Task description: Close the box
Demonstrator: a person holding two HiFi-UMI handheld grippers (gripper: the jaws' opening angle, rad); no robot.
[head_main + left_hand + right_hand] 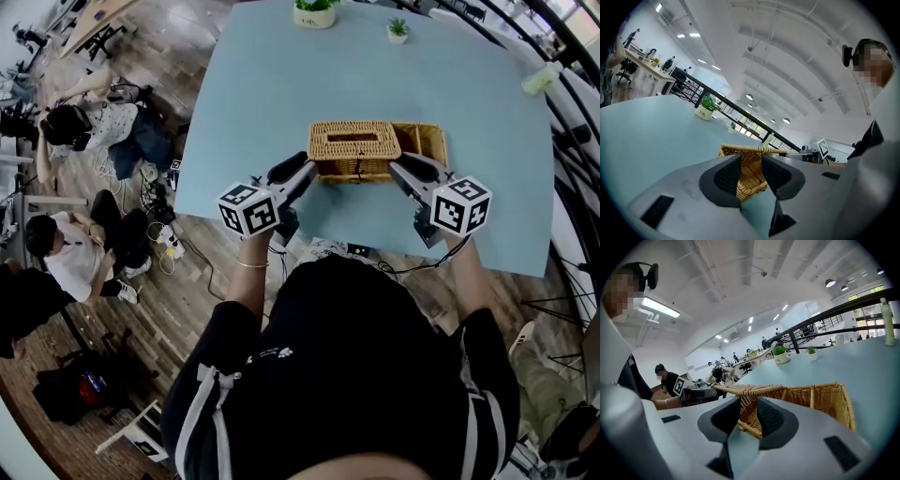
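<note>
Pale-blue table [281, 84] bears wicker box [357, 168], long axis running left-right.

You have bare table [272, 103] on every side of the wicker box [361, 155]; a big potted plant [315, 11] and a small potted plant [398, 30] stand well apart at the far edge.

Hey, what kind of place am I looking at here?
Probably a large open-plan office or lab: rows of ceiling lights, a cluttered work desk, and a black railing behind the blue table.
</note>
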